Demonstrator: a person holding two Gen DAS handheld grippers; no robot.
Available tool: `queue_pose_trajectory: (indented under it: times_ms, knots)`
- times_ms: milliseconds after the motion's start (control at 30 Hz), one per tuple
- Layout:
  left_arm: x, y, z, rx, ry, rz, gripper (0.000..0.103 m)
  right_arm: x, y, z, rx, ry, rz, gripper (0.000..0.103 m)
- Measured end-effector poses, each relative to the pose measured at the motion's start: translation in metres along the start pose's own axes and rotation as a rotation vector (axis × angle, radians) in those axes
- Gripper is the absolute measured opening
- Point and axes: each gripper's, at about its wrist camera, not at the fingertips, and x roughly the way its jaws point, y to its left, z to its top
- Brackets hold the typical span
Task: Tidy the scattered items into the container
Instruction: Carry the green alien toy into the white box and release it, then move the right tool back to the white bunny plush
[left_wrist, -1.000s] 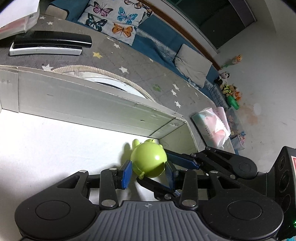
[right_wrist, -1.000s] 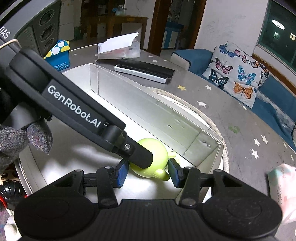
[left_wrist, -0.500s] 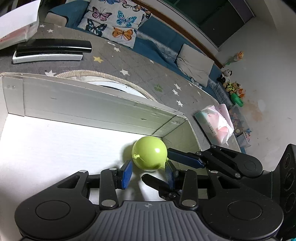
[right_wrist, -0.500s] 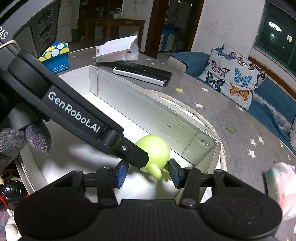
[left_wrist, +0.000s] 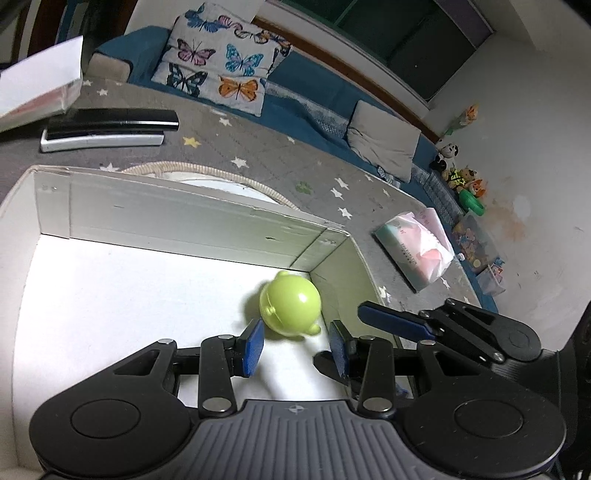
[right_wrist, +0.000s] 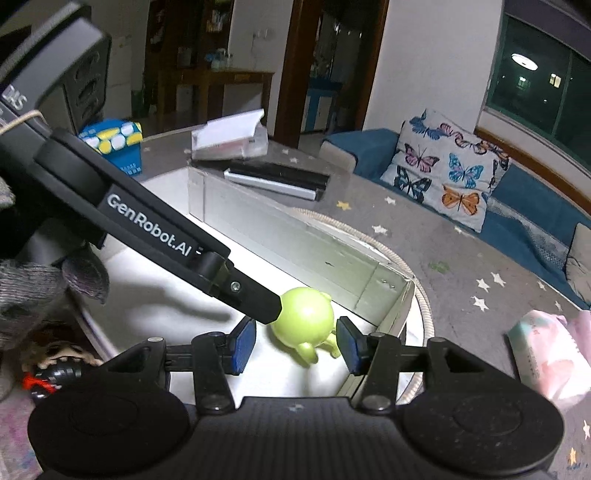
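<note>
A lime-green round toy (left_wrist: 290, 308) with small ears lies on the floor of the white cardboard box (left_wrist: 184, 218), in its far right corner. My left gripper (left_wrist: 295, 350) hovers just short of it, open, blue pads clear of the toy. My right gripper (right_wrist: 295, 349) is also open, and the toy (right_wrist: 306, 321) sits beyond its pads with a gap on each side. The left gripper's black fingers (right_wrist: 258, 299) cross the right wrist view and end beside the toy. The right gripper's fingers (left_wrist: 391, 320) reach in from the right in the left wrist view.
Two remotes (left_wrist: 110, 127), black and white, lie behind the box on the grey star-print cloth. A tissue pack (left_wrist: 417, 247) lies right of the box, with a white carton (right_wrist: 229, 136) and blue tissue box (right_wrist: 114, 147) at the back. A gloved hand (right_wrist: 37, 284) holds the left gripper.
Both grippers have drawn back and risen from the green toy. The toy has rolled over on the box floor and now lies free in the corner.
</note>
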Motion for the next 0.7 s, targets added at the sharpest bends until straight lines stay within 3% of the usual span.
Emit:
queue_pose_trajectory:
  times_ms: [300,700]
  knots:
    - [-0.037,-0.016,-0.025,0.040,-0.075,-0.003,0.041,-0.053,0.022,-0.021,0.025,-0.075,0.021,0.049]
    - [-0.093,-0.025,-0.083,0.078,-0.137,-0.019,0.041,-0.093,0.059,-0.062,-0.010,-0.092,0.025,0.049]
